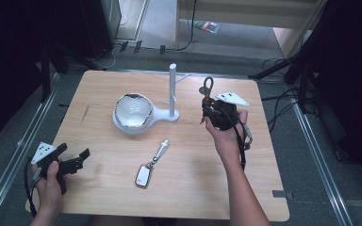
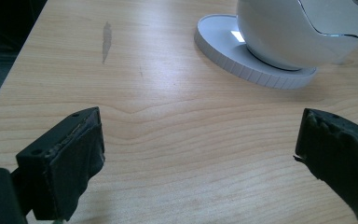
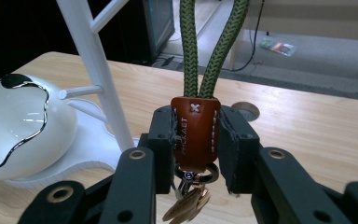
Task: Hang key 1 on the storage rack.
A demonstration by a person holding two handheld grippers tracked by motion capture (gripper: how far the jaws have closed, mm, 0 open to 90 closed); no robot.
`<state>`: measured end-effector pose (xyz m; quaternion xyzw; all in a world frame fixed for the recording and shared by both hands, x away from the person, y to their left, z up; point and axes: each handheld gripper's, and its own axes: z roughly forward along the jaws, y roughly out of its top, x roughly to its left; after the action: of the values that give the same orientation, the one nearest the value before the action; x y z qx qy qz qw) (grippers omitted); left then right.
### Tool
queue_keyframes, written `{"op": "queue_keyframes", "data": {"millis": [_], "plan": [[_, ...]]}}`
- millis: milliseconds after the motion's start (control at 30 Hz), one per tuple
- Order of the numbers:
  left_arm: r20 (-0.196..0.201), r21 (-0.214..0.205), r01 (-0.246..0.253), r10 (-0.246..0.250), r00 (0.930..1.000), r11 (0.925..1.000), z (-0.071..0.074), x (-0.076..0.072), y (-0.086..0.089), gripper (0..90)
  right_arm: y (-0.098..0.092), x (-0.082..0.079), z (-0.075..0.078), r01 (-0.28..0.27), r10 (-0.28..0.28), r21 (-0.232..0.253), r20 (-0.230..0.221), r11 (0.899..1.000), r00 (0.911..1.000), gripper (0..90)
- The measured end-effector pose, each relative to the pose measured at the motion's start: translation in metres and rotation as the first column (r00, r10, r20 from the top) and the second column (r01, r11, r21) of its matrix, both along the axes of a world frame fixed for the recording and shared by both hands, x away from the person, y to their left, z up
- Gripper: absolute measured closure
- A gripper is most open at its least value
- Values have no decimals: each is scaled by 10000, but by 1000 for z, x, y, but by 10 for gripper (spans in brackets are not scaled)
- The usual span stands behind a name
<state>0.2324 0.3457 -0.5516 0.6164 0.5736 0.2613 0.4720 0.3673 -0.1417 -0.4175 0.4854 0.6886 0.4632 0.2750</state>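
Right gripper (image 3: 195, 140) held up over the table's (image 1: 99, 188) right side near the white stand (image 1: 172, 92), jaws clamped on the brown leather tab of a green-cord keychain (image 3: 194, 133), cord loop up, keys hanging below. Left gripper (image 1: 73, 157) low at the front-left corner, jaws wide apart, holding nothing, facing the white bowl (image 2: 303, 32). Car key fob (image 1: 143, 176) lies flat on the table between the hands.

White stand (image 1: 172, 92) beside bowl (image 1: 133, 111)
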Motion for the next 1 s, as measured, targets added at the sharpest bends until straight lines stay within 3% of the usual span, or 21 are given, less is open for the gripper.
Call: {"op": "queue_keyframes", "data": {"millis": [533, 767, 1000], "plan": [[-24, -17, 12, -12, 10000, 10000, 0, 0, 0, 17, 18, 5, 0, -687, 738, -600, 885, 9958, 9933, 694], [-19, -3, 3, -3, 10000, 10000, 0, 0, 0, 17, 16, 13, -3, -1176, 1186, -160, 963, 9929, 9883, 694], [-24, 8, 5, -5, 10000, 10000, 0, 0, 0, 17, 24, 21, -4, -1727, 1739, -211, 827, 9847, 9813, 693]]}}
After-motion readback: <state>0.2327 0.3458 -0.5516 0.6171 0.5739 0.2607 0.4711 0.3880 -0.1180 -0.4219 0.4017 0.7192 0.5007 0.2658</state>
